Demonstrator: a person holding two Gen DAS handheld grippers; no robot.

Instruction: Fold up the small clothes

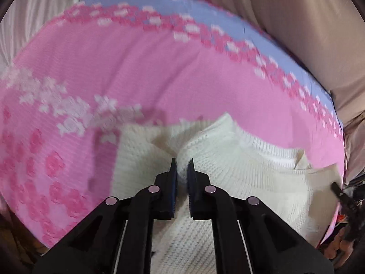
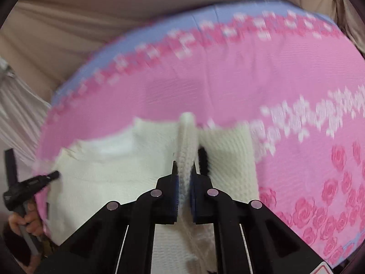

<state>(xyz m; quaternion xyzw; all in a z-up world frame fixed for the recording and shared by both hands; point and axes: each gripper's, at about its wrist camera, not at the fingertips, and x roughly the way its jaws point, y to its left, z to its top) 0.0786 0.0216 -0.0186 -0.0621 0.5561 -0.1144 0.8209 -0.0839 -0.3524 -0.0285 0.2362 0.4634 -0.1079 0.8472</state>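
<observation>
A small cream knit sweater lies on a pink flowered blanket. My left gripper is shut on a raised fold of the sweater, with knit pinched between its blue pads. My right gripper is shut on another fold of the same sweater, and a ridge of knit stands up between its fingers. The ribbed collar shows in the left wrist view, to the right of the left gripper. The left gripper's tip shows at the left edge of the right wrist view.
The blanket has a lilac border and rose patterns. Beige bedding lies beyond it. White pleated fabric is at the far left. The person's hand holds the left tool.
</observation>
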